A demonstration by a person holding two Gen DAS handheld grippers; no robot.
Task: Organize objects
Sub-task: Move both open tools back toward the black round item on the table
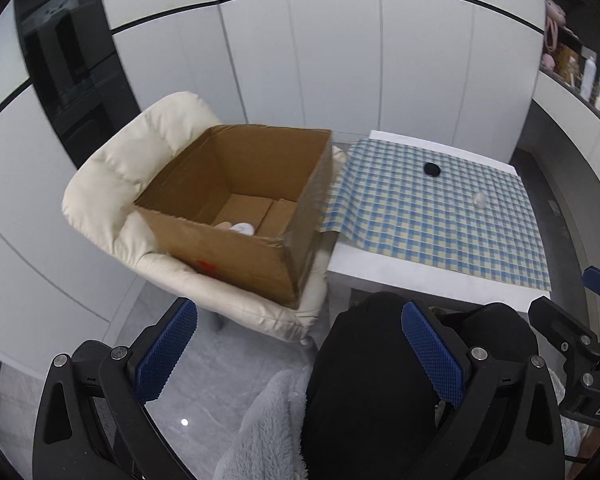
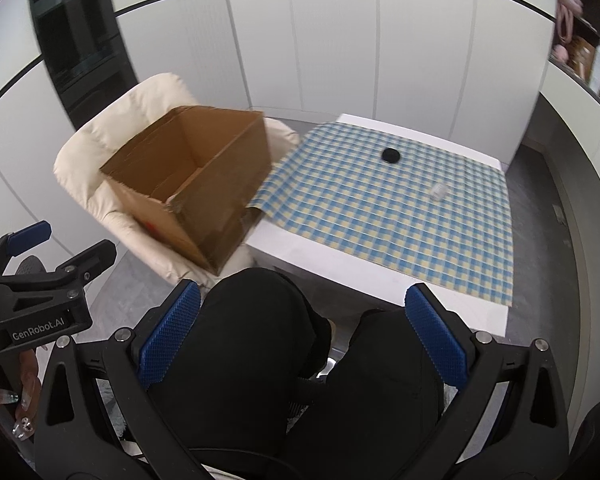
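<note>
Both grippers hang low over the person's lap, well short of the table (image 2: 300,240), and each has its jaws spread wide with nothing between the blue pads. The left gripper (image 1: 300,354) faces the open box (image 1: 236,208) that sits on the cream chair (image 1: 112,184) at the left, touching the table's left edge; the right gripper (image 2: 306,334) faces the checked cloth (image 2: 400,216). Two loose things remain on that cloth: a black disc (image 2: 391,155) toward the far side and a small clear, pale item (image 2: 439,191) nearer and to its right, the two well apart. Some pale things already lie in the bottom of the box (image 1: 240,227), so the job seems partly done, and the next step looks like a reach for one of the pair on the cloth. The right gripper is the natural choice, since both lie on its side. The disc looks flat and low, so the pads should come down close to the cloth and pinch across its rim without snagging the fabric. What the clear item is cannot be told from here; it looks light and may roll or skid, so close on it gently. Carry each piece over the box's right wall and release low inside.
</note>
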